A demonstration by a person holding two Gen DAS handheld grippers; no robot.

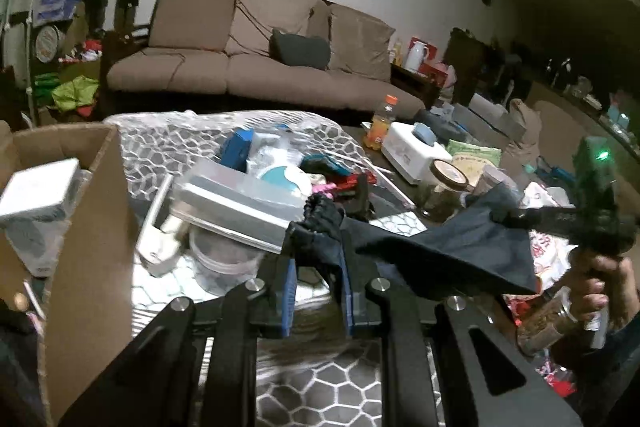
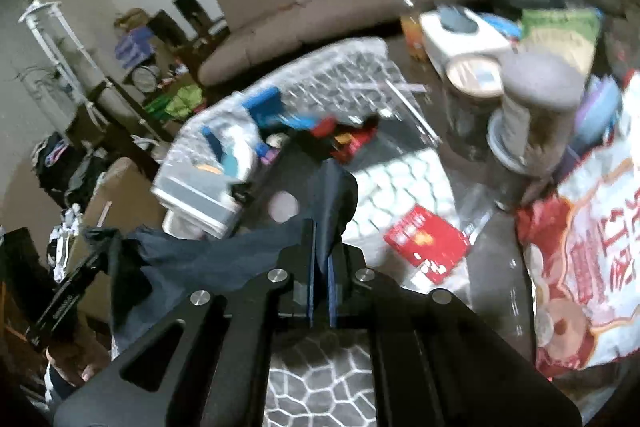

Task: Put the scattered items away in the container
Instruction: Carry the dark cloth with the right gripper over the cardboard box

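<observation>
A dark navy cloth [image 1: 448,251] hangs in the air above the cluttered counter [image 2: 404,183], stretched between the two grippers. The left gripper [image 1: 318,263] pinches one bunched corner of it between its blue-padded fingers [image 1: 289,291], and the right gripper [image 2: 320,267] has its jaws pressed close on the opposite end, with a fold of the fabric standing up between the pads.

Only the left wrist view shows the cardboard box [image 1: 92,211] at the left edge, open at the top, with a white carton [image 1: 40,191] sticking out of it; it also shows the right gripper from outside, gripped by a hand [image 1: 600,291], green light lit. The right wrist view alone shows the red packet [image 2: 426,243] lying flat on the counter and the large white and red snack bag [image 2: 592,227] at the right. From there the left gripper appears only as a dark bar at the lower left, where the cloth ends.

The cloth's long axis runs side to side, from one gripper to the other, sagging slightly in the middle. There is one cloth, one box, one orange-capped bottle [image 1: 382,125] and two lidded jars [image 2: 472,95] standing side by side.
</observation>
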